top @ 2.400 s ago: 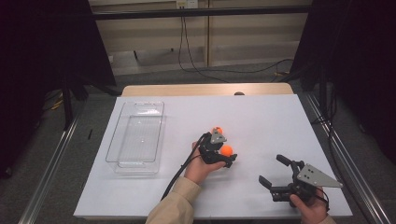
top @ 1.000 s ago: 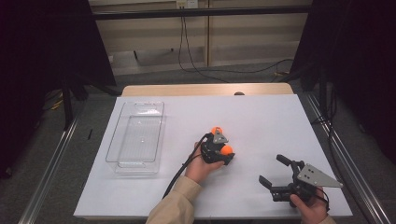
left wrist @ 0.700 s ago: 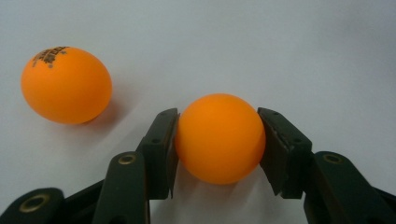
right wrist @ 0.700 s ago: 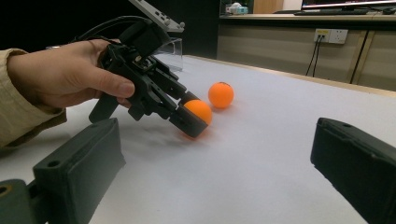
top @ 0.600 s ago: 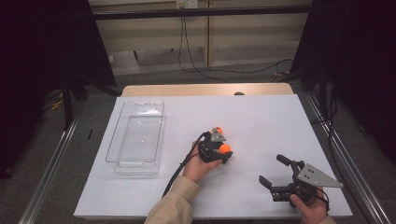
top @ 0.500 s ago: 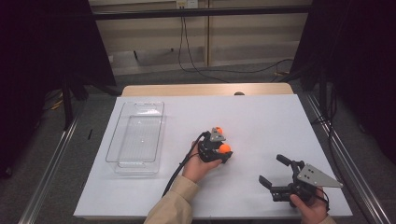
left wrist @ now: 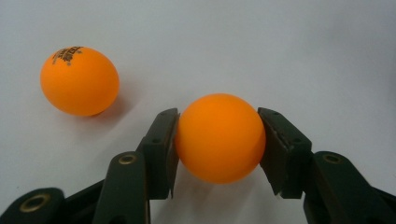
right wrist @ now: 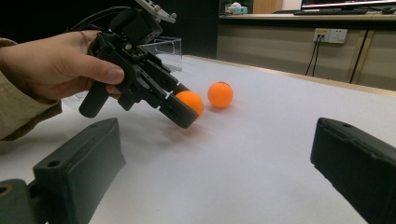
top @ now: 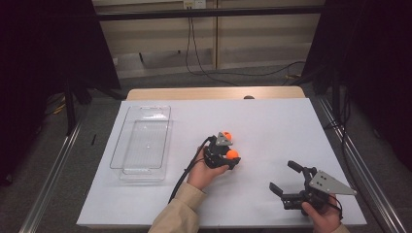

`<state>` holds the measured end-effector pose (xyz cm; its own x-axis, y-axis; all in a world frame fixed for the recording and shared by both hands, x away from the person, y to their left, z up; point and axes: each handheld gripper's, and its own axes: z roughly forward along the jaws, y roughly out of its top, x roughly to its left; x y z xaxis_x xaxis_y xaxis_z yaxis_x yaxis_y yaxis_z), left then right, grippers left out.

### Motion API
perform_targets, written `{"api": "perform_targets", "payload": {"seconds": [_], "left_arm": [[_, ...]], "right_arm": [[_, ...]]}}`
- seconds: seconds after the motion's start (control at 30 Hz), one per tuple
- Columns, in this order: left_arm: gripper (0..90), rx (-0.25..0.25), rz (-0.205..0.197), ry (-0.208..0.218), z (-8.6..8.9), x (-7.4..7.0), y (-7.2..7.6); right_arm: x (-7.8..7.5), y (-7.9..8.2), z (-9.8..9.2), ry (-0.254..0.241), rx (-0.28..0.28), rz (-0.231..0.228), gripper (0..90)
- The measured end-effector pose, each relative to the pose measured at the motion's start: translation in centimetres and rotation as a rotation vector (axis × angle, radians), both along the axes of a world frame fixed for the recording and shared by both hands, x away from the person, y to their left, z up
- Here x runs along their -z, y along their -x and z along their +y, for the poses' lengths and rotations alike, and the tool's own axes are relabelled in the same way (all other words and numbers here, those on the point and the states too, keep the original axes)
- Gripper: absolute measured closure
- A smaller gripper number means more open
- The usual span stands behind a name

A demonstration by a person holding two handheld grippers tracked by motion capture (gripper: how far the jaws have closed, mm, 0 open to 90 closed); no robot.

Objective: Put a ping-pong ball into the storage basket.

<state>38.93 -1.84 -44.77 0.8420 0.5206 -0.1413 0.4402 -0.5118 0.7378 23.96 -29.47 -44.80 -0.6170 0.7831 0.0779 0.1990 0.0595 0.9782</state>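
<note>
The jaws press on an orange ball (left wrist: 219, 137); a second ball (left wrist: 79, 80) lies at ten o'clock on the bench (left wrist: 280, 46).

a: the ball (left wrist: 218, 138) between the black jaws is plain orange, no marking showing.
b: the other ball (left wrist: 78, 80) is the same orange, with a small dark print on top.
a: the table (top: 272, 121) is white, with a light wood strip along the far edge.
b: the tray (top: 142, 143) is clear, and the sleeve (top: 177, 216) is beige.
</note>
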Motion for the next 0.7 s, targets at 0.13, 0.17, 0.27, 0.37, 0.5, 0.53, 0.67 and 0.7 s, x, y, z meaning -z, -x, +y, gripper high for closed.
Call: {"api": "perform_targets", "payload": {"seconds": [0.13, 0.17, 0.27, 0.37, 0.5, 0.53, 0.67, 0.7], "left_arm": [[50.8, -0.005, 0.0, 0.004, 0.3, -0.3, -0.1], [50.8, -0.006, 0.006, 0.009, 0.4, -0.3, -0.1], [50.8, -0.01, 0.013, 0.013, 0.6, -0.5, -0.1], [50.8, -0.014, 0.019, 0.01, 0.8, -0.7, -0.2], [50.8, -0.02, 0.024, 0.011, 1.1, -0.9, -0.2], [50.8, -0.025, 0.021, 0.015, 1.2, -1.0, -0.2], [50.9, -0.03, 0.023, 0.017, 1.5, -1.2, -0.2], [50.9, -0.033, 0.027, 0.019, 1.6, -1.2, -0.3]], "right_arm": [[0.0, 0.0, 0.0, 0.001, -0.001, -0.001, 1.7], [0.0, 0.0, 0.0, 0.001, -0.001, -0.001, 1.7], [0.0, 0.0, 0.0, 0.002, -0.002, -0.002, 1.7], [0.0, 0.0, 0.0, 0.004, -0.001, -0.004, 1.7], [-0.1, 0.1, 0.0, 0.002, -0.001, -0.004, 1.7], [-0.1, 0.1, 0.0, 0.003, -0.001, -0.004, 1.7], [-0.1, 0.0, 0.0, 0.002, 0.0, -0.003, 1.7], [0.0, 0.0, 0.0, 0.002, -0.001, -0.003, 1.7]]}}
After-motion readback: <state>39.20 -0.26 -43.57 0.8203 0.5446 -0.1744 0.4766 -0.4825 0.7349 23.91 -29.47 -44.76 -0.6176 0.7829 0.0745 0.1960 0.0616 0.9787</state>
